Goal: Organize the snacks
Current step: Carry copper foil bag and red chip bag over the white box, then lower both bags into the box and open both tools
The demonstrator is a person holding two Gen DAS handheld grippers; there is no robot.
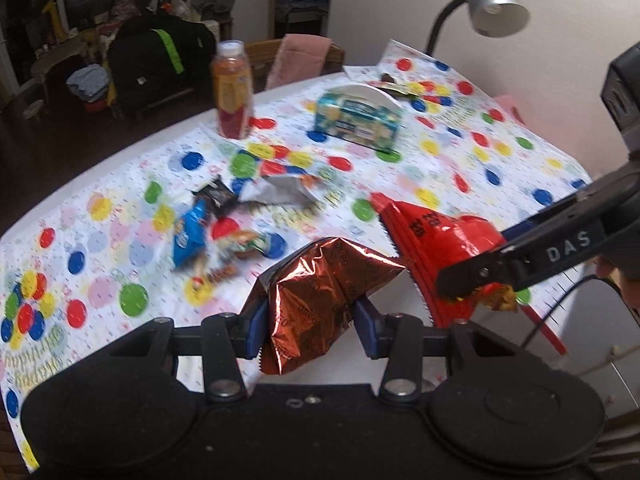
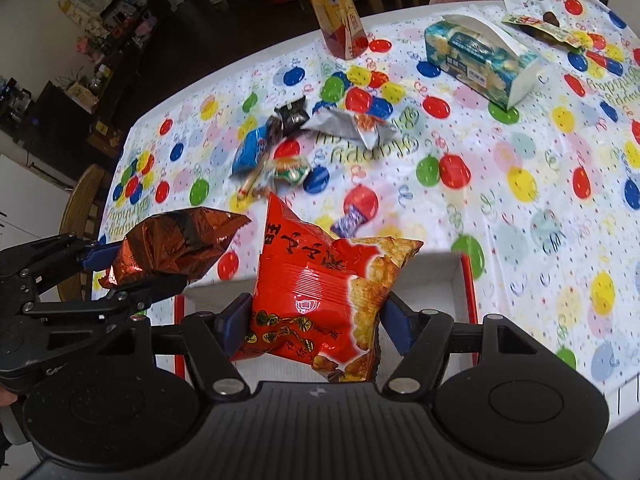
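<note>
My left gripper (image 1: 308,320) is shut on a crinkled brown foil snack bag (image 1: 320,304), held above the near table edge; the same brown bag (image 2: 176,244) shows at the left of the right wrist view. My right gripper (image 2: 316,320) is shut on a red chip bag (image 2: 320,292), hanging over a white box with red rim (image 2: 466,280). In the left wrist view that red bag (image 1: 436,248) sits in the right gripper's black fingers (image 1: 472,276). Small loose snacks lie mid-table: a blue packet (image 2: 250,148), a black packet (image 2: 292,114), a silver packet (image 2: 348,124), a purple candy (image 2: 350,220).
A balloon-print cloth (image 2: 520,200) covers the table. An orange drink bottle (image 2: 338,12) and a teal tissue box (image 2: 476,60) stand at the far side, with wrappers (image 2: 540,26) beyond. A desk lamp (image 1: 492,4) rises at the far right; chairs (image 1: 304,56) line the far edge.
</note>
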